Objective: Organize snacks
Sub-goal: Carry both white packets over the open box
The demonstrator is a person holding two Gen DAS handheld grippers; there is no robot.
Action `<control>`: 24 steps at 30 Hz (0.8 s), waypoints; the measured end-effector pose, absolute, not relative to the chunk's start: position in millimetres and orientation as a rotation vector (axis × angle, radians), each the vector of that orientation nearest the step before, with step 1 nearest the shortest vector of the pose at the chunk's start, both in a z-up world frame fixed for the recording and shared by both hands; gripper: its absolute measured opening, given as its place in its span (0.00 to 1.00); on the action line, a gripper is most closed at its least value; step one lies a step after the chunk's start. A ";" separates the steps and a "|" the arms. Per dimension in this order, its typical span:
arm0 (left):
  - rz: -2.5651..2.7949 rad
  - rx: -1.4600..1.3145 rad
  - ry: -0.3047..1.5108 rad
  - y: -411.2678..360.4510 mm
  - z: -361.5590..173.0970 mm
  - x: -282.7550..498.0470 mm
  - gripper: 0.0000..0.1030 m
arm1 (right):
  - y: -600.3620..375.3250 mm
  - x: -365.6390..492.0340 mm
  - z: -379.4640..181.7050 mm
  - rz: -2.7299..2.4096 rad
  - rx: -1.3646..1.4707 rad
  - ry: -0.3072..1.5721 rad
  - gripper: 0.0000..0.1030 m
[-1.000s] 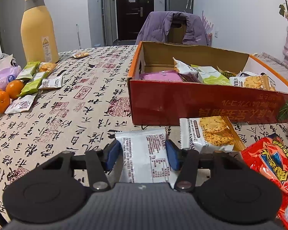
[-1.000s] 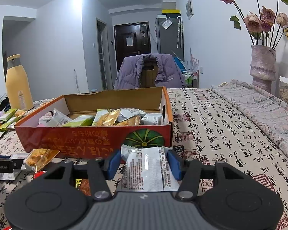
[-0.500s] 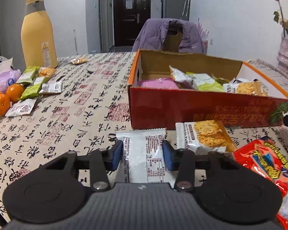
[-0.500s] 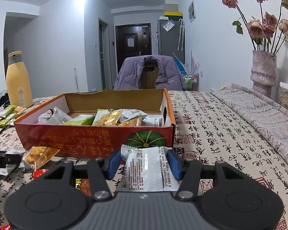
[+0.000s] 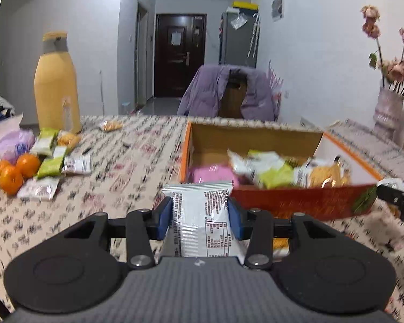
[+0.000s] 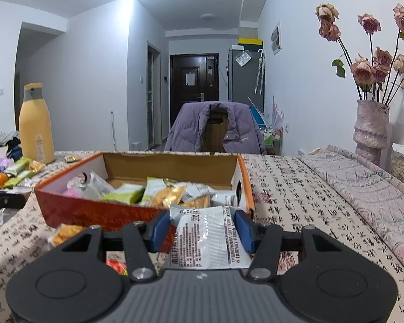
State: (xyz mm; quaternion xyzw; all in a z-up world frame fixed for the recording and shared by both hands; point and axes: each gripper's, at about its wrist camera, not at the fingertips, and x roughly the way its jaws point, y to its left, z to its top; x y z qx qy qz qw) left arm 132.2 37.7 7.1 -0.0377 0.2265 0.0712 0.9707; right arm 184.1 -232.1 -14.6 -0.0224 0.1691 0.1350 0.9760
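Snack packets, two white crinkly ones, are being squeezed: one (image 5: 202, 220) by the left gripper (image 5: 200, 212), one (image 6: 207, 239) by the right gripper (image 6: 202, 228), both near the front edge of the orange cardboard box (image 6: 137, 212). Slippery wrappers could slide out and miss the box.

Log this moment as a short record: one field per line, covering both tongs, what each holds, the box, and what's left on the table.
left tongs: shut on a silver snack packet, lifted near the box's front left corner
right tongs: shut on a white snack packet, at the box's front right corner
box: open, orange-red, partly filled with mixed snacks
loose snacks: green and white packets on the far left of the table
oranges: beside those packets
yellow bottle: upright behind them
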 end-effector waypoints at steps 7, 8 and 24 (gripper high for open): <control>0.107 -0.075 0.374 28.1 40.9 142.7 0.43 | -218.6 192.9 9.6 0.298 -0.044 0.292 0.52; 0.100 -0.073 0.363 26.2 45.4 145.5 0.43 | -216.6 195.0 12.2 0.302 -0.045 0.286 0.52; 0.077 -0.082 0.330 15.5 56.0 205.0 0.43 | -176.5 246.8 31.9 0.320 -0.070 0.274 0.52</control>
